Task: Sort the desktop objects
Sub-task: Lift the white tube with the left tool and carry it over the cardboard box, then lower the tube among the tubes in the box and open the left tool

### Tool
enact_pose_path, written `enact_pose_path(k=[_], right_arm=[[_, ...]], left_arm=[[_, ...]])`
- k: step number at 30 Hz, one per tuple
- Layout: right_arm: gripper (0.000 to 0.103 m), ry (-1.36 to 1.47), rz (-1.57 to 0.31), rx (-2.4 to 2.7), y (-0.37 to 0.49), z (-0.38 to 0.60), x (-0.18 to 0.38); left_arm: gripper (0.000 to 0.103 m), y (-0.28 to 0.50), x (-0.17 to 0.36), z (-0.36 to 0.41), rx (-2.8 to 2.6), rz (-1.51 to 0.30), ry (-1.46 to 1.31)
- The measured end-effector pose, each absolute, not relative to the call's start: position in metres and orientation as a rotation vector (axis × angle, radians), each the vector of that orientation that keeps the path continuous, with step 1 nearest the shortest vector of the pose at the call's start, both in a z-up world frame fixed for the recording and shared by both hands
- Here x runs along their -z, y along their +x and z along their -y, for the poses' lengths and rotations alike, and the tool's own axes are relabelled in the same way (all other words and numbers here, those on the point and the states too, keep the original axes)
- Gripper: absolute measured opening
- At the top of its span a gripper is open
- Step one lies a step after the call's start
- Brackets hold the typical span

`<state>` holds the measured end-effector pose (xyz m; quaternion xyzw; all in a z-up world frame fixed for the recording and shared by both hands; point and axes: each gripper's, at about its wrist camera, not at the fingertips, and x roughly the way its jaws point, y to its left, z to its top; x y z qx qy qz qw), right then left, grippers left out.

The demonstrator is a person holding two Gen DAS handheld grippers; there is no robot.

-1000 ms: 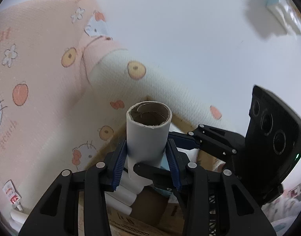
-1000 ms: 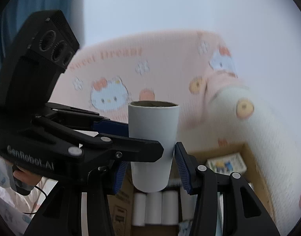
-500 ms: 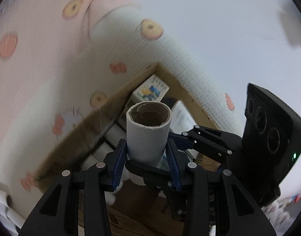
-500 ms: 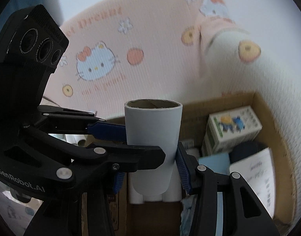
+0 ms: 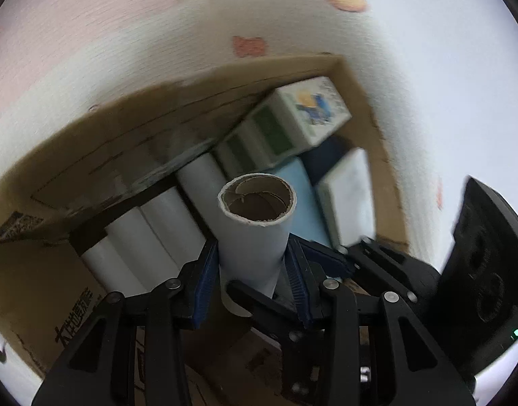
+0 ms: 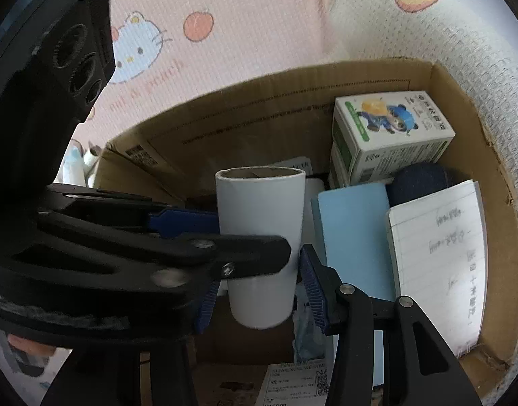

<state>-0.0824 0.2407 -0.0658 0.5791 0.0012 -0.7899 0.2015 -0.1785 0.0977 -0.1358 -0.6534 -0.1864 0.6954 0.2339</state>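
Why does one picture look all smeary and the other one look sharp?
Left wrist view: the cardboard box and green-and-white carton are smeared by motion, though the held paper tube stays crisp. Right wrist view: sharper, the notebook writing shows; the box walls bend from the fisheye lens.

Paper tube (image 6: 260,233): white outside, brown cardboard inside
Gripper pads (image 5: 204,280): ribbed blue on black frames
Box (image 6: 225,128): plain brown cardboard, black print
Carton (image 6: 391,135): white and green, blue cartoon animal
Notebook (image 6: 353,237): light blue cover
Notepad (image 6: 438,264): white, lined, handwritten
Blanket (image 6: 225,17): pink and white waffle weave, cat faces, orange fruit, flowers
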Motion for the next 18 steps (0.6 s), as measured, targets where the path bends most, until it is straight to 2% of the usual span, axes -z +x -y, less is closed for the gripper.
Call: enact_pose_path(k=[9,13,15,16,18], right_arm=[[0.044,1.723,-0.019,2.189,-0.082,-0.245,0.08],[0.044,1.724,-0.094,2.189,-0.077,-0.243,0.078],[0.038,1.746,-0.113,2.169,-0.077,-0.243,0.079],[0.03,1.757,-0.142,2.161,-0.077,-0.242,0.08],[0.022,1.764,-0.162,2.149,-0.077,-0.243,0.08]], left_arm=[[0.044,-0.194,0.163,-0.091,-1.897,0.726,-1.932],[0.044,-0.197,0.175,-0.096,-1.896,0.709,-1.997],[0.044,-0.197,0.177,-0.097,-1.939,0.696,-2.002],[0.044,-0.198,0.178,-0.098,-1.95,0.697,-1.994],[0.044,-0.2,0.177,-0.098,-1.961,0.728,-1.985]])
